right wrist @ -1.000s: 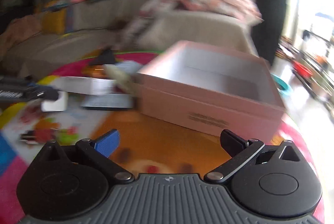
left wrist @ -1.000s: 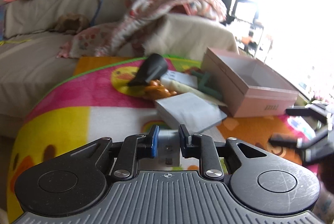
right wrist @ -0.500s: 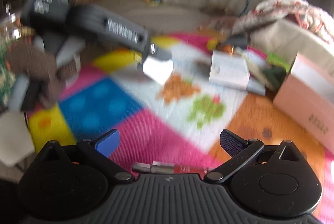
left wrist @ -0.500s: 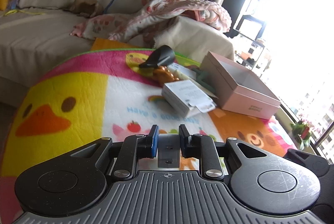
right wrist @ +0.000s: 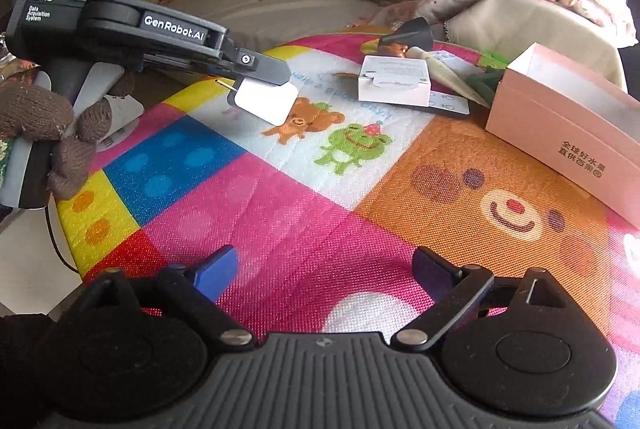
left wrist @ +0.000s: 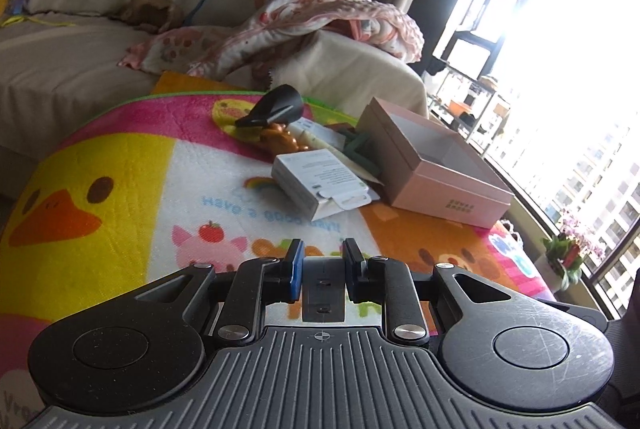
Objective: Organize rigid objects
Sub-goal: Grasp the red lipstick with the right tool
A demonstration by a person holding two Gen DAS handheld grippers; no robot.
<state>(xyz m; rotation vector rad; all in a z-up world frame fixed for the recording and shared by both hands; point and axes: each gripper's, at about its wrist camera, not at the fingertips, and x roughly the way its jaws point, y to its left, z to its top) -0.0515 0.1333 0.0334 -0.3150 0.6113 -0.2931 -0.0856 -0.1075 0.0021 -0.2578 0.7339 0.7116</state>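
My left gripper [left wrist: 323, 261] is shut on a small white plug adapter [left wrist: 323, 289]. The right wrist view shows that adapter [right wrist: 264, 101] with its gold prongs, hanging above the colourful play mat [right wrist: 304, 197]. An open pink box [left wrist: 436, 165] [right wrist: 560, 117] stands on the mat's right side. Beside it lie a white carton [left wrist: 320, 181] [right wrist: 394, 79], a black cone-shaped piece [left wrist: 276, 105] [right wrist: 412, 33], an orange toy [left wrist: 280, 139] and a green item [left wrist: 356, 149]. My right gripper [right wrist: 324, 265] hovers over the mat, its jaws wide and closing with nothing between them.
A sofa [left wrist: 80, 69] with pillows and a floral blanket [left wrist: 320, 17] runs behind the mat. A flat white card [right wrist: 446, 105] and a cream stick [right wrist: 448, 73] lie by the carton. A gloved hand [right wrist: 52, 133] holds the left gripper. A bright window [left wrist: 560, 109] is on the right.
The right wrist view swung left from the pink box to the open mat and the left gripper, and its jaws narrowed a little. The left gripper drew back from the pile, still holding the adapter.
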